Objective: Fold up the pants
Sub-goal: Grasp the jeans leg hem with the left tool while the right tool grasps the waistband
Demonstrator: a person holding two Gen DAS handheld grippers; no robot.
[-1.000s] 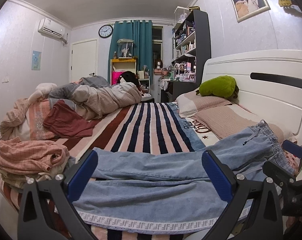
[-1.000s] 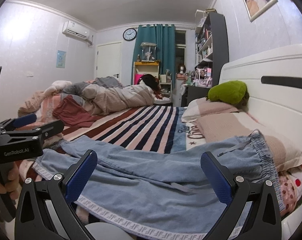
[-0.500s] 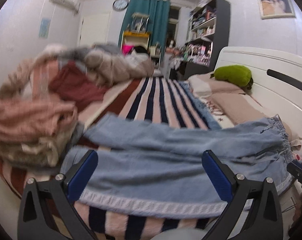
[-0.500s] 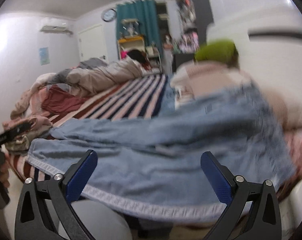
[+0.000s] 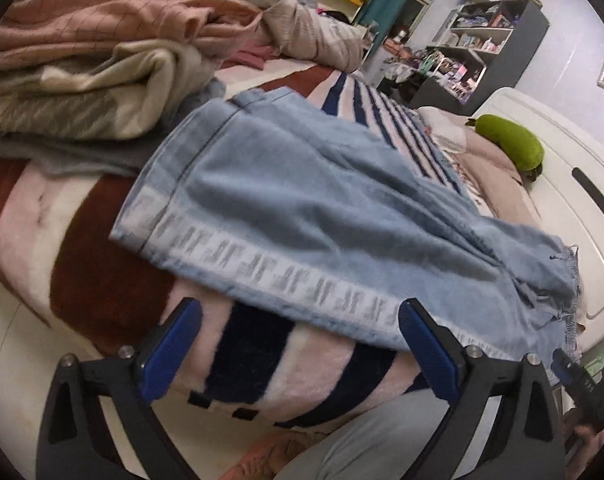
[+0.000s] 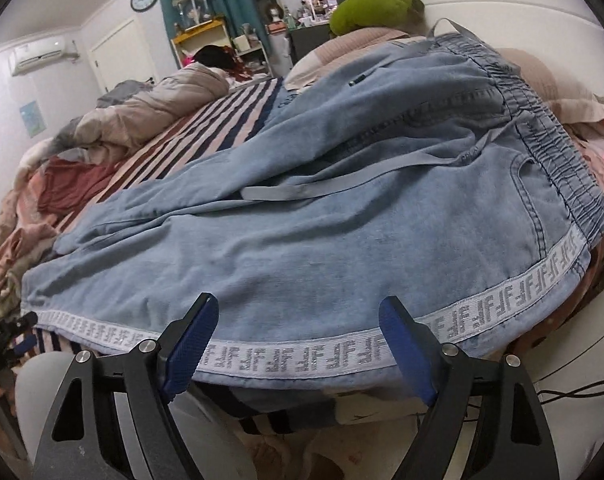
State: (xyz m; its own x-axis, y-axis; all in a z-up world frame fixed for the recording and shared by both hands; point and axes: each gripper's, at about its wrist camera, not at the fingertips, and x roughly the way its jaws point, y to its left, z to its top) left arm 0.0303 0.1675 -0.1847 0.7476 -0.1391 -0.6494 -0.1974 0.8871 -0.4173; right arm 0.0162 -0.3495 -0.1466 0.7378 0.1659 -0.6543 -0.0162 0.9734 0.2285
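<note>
Light blue denim pants (image 5: 302, 204) with a white patterned side stripe lie spread along the near edge of the striped bed (image 5: 102, 276). In the right wrist view the pants (image 6: 322, 216) show their elastic waistband at the right and a loose drawstring across the front. My left gripper (image 5: 298, 354) is open and empty, just short of the side stripe near the leg end. My right gripper (image 6: 298, 344) is open and empty, its fingers at the stripe edge near the waist half.
A stack of folded pink and beige clothes (image 5: 90, 52) sits left of the pants' leg end. A rumpled duvet (image 6: 150, 108) lies across the far bed. Pillows and a green plush (image 6: 374, 4) rest by the white headboard (image 5: 562, 184).
Both grippers tilted down and moved closer to the pants' near edge. The left one swung toward the leg end, the right one toward the waist. Both stayed open.
</note>
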